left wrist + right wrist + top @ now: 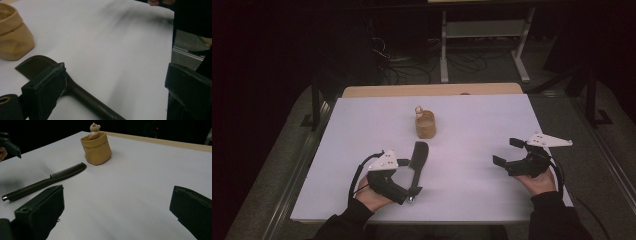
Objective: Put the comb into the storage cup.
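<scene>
Standing upright, tan bag (96, 149) holding small bear figure (94, 130); comb (45, 182) nearby.

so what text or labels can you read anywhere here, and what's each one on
"Creative Art", with a small mark after it too small to read: pale print on the comb handle, partly blurred, so the reading is not certain.
Nothing readable on the bag, the table or either tool.
</scene>
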Tool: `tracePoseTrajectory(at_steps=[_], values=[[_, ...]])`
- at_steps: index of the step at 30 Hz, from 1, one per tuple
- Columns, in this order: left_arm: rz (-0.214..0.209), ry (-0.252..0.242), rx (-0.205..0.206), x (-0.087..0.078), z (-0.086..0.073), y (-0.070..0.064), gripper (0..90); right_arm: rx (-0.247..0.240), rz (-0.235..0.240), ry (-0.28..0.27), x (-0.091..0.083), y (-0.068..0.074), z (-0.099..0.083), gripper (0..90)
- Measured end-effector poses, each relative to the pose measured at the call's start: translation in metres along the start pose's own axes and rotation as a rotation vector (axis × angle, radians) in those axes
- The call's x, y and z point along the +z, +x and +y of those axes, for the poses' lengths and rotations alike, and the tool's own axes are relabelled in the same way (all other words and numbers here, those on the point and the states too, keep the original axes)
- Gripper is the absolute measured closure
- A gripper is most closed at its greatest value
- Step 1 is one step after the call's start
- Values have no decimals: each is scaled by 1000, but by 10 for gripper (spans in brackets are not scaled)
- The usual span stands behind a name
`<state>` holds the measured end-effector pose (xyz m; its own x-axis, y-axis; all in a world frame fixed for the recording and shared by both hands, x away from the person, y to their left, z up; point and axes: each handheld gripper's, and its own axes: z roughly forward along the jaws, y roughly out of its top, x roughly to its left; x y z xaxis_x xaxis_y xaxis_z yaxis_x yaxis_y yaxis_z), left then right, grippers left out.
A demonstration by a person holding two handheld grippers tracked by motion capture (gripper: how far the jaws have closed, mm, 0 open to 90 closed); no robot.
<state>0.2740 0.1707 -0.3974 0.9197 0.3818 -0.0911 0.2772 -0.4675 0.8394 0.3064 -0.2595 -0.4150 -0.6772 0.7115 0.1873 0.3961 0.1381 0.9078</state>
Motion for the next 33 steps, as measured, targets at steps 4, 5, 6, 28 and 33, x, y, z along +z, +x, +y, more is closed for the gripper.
tracePoseTrajectory(at_steps=[4,5,6,28,33], values=[[-13,12,0,4,0,0,62,-3,0,1,0,0,0,0],[-16,15,-2,5,-1,0,65,-2,1,2,0,0,0,0],[-20,18,-1,5,-1,0,69,-4,1,2,0,0,0,0],[-107,97,11,28,-1,-8,270,-8,6,17,2,1,-1,0],[-123,96,16,30,-1,-9,353,-10,7,20,2,1,-1,0]])
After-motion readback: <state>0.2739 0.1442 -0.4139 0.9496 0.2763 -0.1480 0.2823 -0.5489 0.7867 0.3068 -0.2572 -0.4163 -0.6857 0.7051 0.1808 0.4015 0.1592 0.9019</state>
